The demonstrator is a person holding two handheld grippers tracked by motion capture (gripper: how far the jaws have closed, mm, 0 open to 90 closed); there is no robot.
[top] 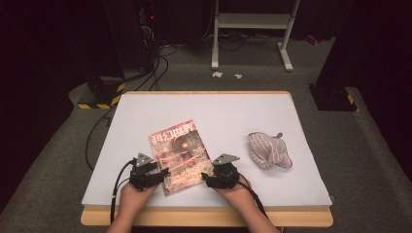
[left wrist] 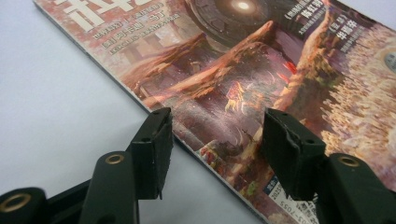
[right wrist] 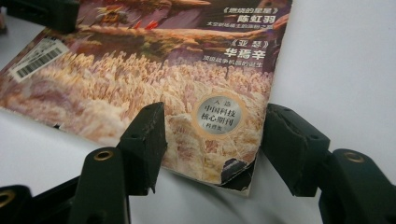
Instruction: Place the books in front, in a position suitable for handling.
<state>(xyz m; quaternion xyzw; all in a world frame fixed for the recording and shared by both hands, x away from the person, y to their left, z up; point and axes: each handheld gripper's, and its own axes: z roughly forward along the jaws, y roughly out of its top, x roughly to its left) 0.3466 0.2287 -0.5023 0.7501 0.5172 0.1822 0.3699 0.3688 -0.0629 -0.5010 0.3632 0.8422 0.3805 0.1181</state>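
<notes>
A magazine (top: pixel 176 150) with a reddish science-fiction cover lies flat, slightly turned, on the white table top (top: pixel 218 111). My left gripper (top: pixel 163 174) is at its near left edge. In the left gripper view the open jaws (left wrist: pixel 217 147) straddle the magazine's (left wrist: pixel 243 70) spine edge, one over the table and one over the cover. My right gripper (top: pixel 206 177) is at the near right corner. In the right gripper view its jaws (right wrist: pixel 217 144) stand open on either side of the magazine's (right wrist: pixel 163 79) corner, which curls up a little off the table.
A crumpled striped cloth (top: pixel 268 150) lies to the right of the magazine. The table's wooden front edge (top: pixel 204 217) runs just under the person's hands. Cables (top: pixel 97 136) trail over the floor at the left, and a white stand (top: pixel 250 29) is behind the table.
</notes>
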